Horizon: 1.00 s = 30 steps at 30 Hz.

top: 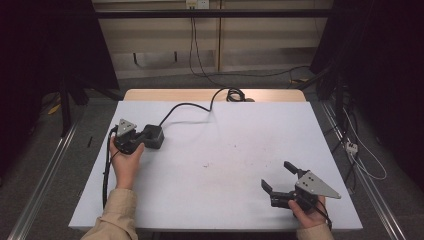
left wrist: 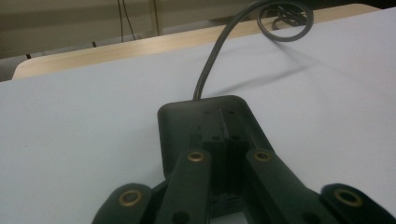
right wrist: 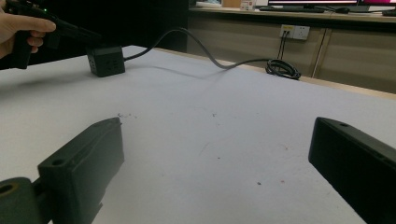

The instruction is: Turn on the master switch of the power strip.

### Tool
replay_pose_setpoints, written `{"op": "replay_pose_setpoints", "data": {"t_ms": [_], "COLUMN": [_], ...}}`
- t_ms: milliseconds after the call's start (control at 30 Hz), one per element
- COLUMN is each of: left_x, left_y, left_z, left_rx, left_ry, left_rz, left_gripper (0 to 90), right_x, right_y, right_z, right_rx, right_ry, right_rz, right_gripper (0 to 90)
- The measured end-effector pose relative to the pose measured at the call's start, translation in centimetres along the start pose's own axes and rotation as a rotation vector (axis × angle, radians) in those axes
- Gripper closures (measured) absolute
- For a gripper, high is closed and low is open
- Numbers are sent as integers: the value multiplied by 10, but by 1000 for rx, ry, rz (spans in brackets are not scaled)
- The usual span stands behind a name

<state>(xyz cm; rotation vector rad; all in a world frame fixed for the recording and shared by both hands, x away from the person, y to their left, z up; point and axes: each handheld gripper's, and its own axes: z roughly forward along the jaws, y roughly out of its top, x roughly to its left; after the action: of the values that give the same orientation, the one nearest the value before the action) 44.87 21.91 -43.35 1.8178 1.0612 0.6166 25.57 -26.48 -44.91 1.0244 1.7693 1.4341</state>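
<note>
While the left hand-held gripper (top: pixel 141 135) clamps the power cube (top: pixel 153 136), the right hand-held gripper (top: pixel 278 179) stands apart near the table edge (top: pixel 215 229).

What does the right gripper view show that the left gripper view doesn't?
Right gripper view: the person's left hand, a wall socket, and the right gripper's fingers spread wide. Left gripper view: the left gripper's fingers closed together over the power cube, seen close. Both: the power cube, its cable and the white table.
</note>
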Motion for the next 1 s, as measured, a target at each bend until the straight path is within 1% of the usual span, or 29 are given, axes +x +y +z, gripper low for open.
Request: {"op": "replay_pose_setpoints", "data": {"t_ms": [133, 267, 300, 333, 433, 467, 500, 533, 633, 700, 733, 833, 867, 1000], "left_x": [-1, 0, 0, 0, 0, 0, 0, 1, 2, 3, 3, 1, 0, -1], "left_y": [2, 1, 1, 2, 1, 1, 1, 2, 3, 3, 4, 5, 6, 7], "left_z": [0, 0, 0, 0, 0, 0, 0, -1, -4, -6, -7, -8, -9, -9], "left_rx": [11, 2, 2, -7, -6, -9, -10, -8, -21, -28, -27, -38, -39, -39], "left_ry": [7, 2, 5, 6, 11, 5, 8, 16, 23, 17, 13, -4, -7, -19], "left_rz": [11, -20, -19, -16, -6, -11, -15, -9, -22, -32, -26, -44, -37, -46], "left_gripper": [900, 900, 900, 900, 900, 900, 900, 900, 882, 872, 867, 855, 849, 762], "right_x": [0, -1, -1, -1, -1, -1, 0, 0, 0, 0, 0, 0, 0, 1], "right_y": [0, 0, 0, 0, 0, 0, 1, 1, 1, 1, 1, 1, 1, 1], "right_z": [0, -1, -1, -1, -1, -1, 0, 0, 0, 1, 1, 1, 1, 2], "right_rx": [0, -4, -3, -1, -3, -4, -5, -6, -7, -8, -8, -5, -6, -7], "right_ry": [-2, -3, -2, -3, -1, -1, 0, -1, 2, 3, 3, 5, 7, 9], "right_rz": [1, 1, 2, 2, 3, 3, 3, 3, 5, 4, 4, 3, 4, 0], "right_gripper": [28, 29, 29, 28, 29, 28, 29, 28, 29, 28, 29, 28, 29, 29]}}
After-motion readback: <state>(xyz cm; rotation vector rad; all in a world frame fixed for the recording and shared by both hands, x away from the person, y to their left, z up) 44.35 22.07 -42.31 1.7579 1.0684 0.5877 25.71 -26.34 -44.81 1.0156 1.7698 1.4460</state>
